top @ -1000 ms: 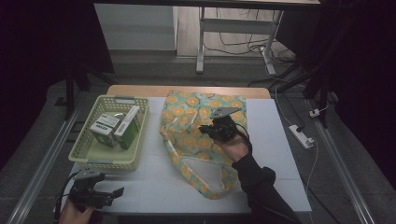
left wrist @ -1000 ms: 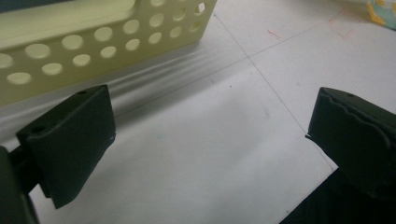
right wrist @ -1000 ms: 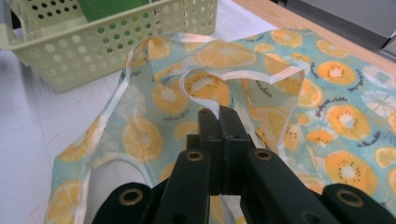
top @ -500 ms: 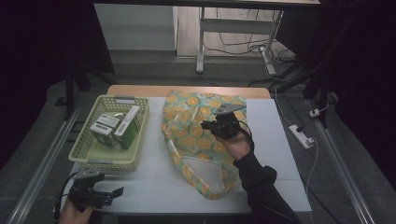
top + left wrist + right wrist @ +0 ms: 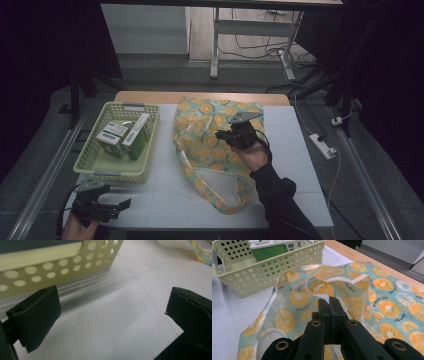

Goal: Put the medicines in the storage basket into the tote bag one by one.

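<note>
A fruit-print fabric bag (image 5: 200, 145) lies flat across the middle of the white table. My right gripper (image 5: 220, 134) is over its upper part, pointing towards the basket. In the right gripper view the jaws (image 5: 329, 300) are pressed together on the bag's white-trimmed rim (image 5: 317, 283), and the cloth (image 5: 387, 305) rises slightly there. My left gripper (image 5: 117, 207) rests at the table's front left corner, in front of the basket. Its jaws (image 5: 112, 302) stand wide apart over bare tabletop with nothing between them.
A pale yellow perforated basket (image 5: 115, 176) at the left holds a few green-and-white boxes (image 5: 112, 137); its wall (image 5: 62, 262) stands close ahead of my left gripper. A wooden strip (image 5: 200, 96) edges the table's far side. A power strip (image 5: 322, 146) lies on the floor at the right.
</note>
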`<state>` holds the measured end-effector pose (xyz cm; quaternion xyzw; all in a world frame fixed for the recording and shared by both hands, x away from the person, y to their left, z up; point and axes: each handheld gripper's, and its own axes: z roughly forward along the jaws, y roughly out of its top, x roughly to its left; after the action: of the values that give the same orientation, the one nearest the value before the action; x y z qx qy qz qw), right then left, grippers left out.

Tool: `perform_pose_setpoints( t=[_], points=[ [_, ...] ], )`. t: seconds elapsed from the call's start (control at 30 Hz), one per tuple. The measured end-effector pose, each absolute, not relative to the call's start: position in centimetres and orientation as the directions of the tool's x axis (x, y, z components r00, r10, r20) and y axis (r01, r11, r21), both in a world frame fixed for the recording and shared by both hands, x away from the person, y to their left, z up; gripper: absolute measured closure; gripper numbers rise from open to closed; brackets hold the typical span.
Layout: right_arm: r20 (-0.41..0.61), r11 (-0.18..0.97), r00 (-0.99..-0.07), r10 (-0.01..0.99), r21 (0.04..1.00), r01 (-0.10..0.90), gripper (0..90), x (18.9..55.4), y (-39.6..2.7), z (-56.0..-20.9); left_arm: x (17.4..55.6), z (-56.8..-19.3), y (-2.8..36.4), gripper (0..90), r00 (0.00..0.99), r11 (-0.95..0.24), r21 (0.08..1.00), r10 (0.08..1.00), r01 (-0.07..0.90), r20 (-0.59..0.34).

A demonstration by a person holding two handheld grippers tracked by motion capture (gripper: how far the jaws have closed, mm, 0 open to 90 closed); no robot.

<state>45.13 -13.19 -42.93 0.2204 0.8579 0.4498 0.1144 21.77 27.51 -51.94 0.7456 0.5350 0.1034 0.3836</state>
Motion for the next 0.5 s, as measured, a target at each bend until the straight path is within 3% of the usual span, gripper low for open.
perform_pose_setpoints(
  t=[0.5],
  points=[
    [0.004, 0.496, -0.876, 0.482, 0.823, 0.277, 89.4, 45.1, -13.3, -42.9, 21.7, -50.8, 27.8, 0.0, 0.435, -0.132, 0.713, 0.862, 0.688, -0.259]
  ],
)
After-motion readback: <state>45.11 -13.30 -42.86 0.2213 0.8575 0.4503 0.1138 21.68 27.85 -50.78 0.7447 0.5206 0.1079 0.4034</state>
